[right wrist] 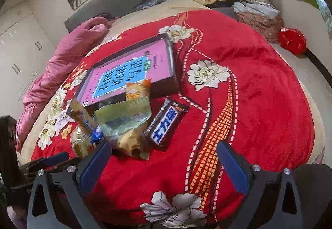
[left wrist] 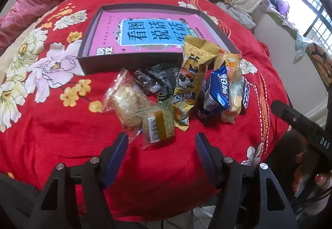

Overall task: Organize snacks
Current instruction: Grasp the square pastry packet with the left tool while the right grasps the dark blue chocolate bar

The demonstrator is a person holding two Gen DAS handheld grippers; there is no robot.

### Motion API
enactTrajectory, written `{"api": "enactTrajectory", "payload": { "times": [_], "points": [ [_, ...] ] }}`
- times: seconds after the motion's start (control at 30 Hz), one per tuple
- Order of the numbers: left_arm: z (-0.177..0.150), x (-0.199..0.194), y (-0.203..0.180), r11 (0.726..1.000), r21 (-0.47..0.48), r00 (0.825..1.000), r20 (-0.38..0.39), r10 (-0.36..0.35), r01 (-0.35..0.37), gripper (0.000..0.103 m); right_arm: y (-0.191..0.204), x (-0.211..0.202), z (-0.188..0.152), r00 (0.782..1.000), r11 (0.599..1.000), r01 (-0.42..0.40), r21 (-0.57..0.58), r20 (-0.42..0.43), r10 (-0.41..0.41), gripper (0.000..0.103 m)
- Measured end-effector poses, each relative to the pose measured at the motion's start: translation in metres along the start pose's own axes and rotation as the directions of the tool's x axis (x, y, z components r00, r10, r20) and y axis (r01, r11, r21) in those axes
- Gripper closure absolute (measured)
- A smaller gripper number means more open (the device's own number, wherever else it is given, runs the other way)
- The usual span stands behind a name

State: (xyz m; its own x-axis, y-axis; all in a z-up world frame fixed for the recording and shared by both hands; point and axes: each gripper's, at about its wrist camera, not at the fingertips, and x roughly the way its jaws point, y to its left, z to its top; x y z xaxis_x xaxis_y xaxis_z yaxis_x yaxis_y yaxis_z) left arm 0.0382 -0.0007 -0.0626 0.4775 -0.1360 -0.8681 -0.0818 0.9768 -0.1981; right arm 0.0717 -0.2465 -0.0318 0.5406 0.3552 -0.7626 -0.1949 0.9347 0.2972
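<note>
**Crinkly wrappers piled at the box edge, both grippers unloaded**

Foil and clear film make up most of the snack pile, which sits mid-frame in the left wrist view on the red floral blanket, just below the near wall of the shallow dark box. Nothing from the pile lies inside the box yet; its floor shows only a pink and blue printed sheet.

Your left gripper hovers just short of the barcode-labelled packet, jaws spread, holding nothing. Your right gripper is also spread wide and empty, low in its frame, with the dark chocolate bar lying just ahead of it, between the fingers' line of reach.

Risks from here, as judged:
- Packets overlap and lean on each other. Closing on one may drag its neighbour or topple the upright yellow pack.
- Slick film may slip from the pads.
- Soft blanket gives under pressure, so a low approach may pinch cloth with the wrapper.

Hard to make out: the black wrappers behind the clear bag are partly covered, count uncertain. The blue packet hides what sits under it. Fisheye bending distorts the box outline.
</note>
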Motion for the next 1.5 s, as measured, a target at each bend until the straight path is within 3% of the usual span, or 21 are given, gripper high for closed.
{"api": "enactTrajectory", "payload": {
  "times": [0.13, 0.57, 0.77, 1.0, 1.13, 1.27, 1.5],
  "points": [
    [0.004, 0.002, -0.005, 1.0, 0.007, 1.0, 0.008, 0.015, -0.015, 0.035, -0.01, 0.011, 0.006, 1.0, 0.999, 0.005, 0.051, -0.021, -0.004, 0.002],
    [0.006, 0.021, -0.007, 0.999, -0.001, 0.999, -0.02, 0.043, -0.043, 0.042, -0.009, 0.053, 0.019, 0.997, 0.999, -0.005, 0.043, -0.08, 0.009, 0.038],
    [0.009, 0.029, -0.012, 0.999, 0.005, 0.998, -0.024, 0.05, -0.05, 0.042, -0.011, 0.067, 0.026, 0.995, 0.997, -0.034, 0.075, -0.096, 0.041, 0.043],
    [0.012, 0.04, -0.012, 0.999, -0.002, 0.998, -0.03, 0.052, -0.052, 0.042, -0.01, 0.082, 0.03, 0.992, 0.998, -0.01, 0.054, -0.125, 0.017, 0.047],
    [0.014, 0.042, -0.011, 0.998, -0.008, 0.998, -0.028, 0.057, -0.057, 0.054, -0.005, 0.084, 0.031, 0.993, 1.0, 0.011, 0.0, -0.121, -0.011, 0.056],
    [0.015, 0.042, -0.005, 0.999, -0.026, 0.999, -0.025, 0.031, -0.032, 0.059, -0.001, 0.082, 0.031, 0.994, 0.998, 0.019, -0.052, -0.11, -0.024, 0.063],
    [0.015, 0.039, 0.007, 0.998, -0.047, 0.999, -0.015, -0.029, 0.029, 0.065, -0.013, 0.074, 0.032, 0.993, 0.999, -0.049, 0.006, -0.11, 0.049, 0.066]
  ]
}}
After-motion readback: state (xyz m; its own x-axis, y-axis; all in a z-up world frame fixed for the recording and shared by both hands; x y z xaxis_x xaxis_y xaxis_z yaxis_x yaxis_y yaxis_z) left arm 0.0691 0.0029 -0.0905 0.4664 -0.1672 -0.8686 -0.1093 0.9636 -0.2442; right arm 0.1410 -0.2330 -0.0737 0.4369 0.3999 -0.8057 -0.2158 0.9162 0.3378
